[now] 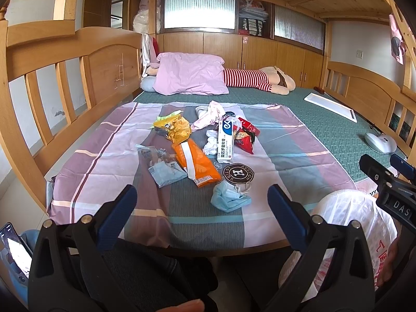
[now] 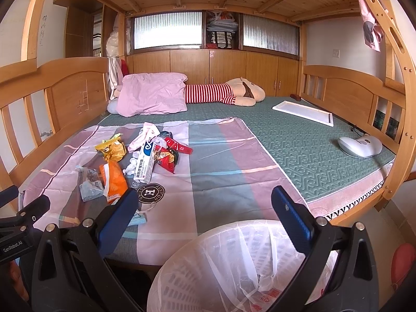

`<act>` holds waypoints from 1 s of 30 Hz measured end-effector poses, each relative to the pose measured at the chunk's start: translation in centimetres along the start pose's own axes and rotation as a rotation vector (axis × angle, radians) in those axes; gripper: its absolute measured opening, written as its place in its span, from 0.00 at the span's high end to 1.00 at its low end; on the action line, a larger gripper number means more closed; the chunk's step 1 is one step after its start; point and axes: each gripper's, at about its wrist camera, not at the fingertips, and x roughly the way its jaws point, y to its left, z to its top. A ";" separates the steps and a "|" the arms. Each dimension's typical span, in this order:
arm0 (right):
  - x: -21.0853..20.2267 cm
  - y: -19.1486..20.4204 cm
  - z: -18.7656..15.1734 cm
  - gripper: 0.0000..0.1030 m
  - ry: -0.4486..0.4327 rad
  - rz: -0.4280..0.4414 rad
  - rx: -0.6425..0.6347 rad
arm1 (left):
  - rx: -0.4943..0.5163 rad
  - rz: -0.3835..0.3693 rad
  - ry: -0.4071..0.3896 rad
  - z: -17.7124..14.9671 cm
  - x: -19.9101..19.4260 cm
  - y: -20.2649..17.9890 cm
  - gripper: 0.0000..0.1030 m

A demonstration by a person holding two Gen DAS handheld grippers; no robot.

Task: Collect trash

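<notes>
Trash lies on a plaid sheet (image 1: 109, 161) on the bed: an orange wrapper (image 1: 195, 161), a yellow snack bag (image 1: 174, 127), a red snack bag (image 1: 244, 135), a white ointment box (image 1: 225, 140), a clear wrapper (image 1: 161, 163), a brown round lid (image 1: 238, 173) and a blue face mask (image 1: 228, 197). My left gripper (image 1: 201, 208) is open, just short of the mask. My right gripper (image 2: 205, 213) is open above a white bin (image 2: 234, 267) lined with a plastic bag, at the bed's front edge. The pile shows in the right wrist view (image 2: 140, 161) at the left.
A pink pillow (image 1: 189, 75) and a striped plush toy (image 1: 257, 78) lie at the far end. A white board (image 1: 330, 104) and a grey massager (image 1: 381, 143) sit on the green mat at right. Wooden bed rails (image 1: 65, 78) flank both sides.
</notes>
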 end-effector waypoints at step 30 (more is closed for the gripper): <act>0.0 -0.5 0.0 0.03 -0.002 0.024 0.040 | 0.005 0.002 0.012 -0.2 0.3 -0.3 0.03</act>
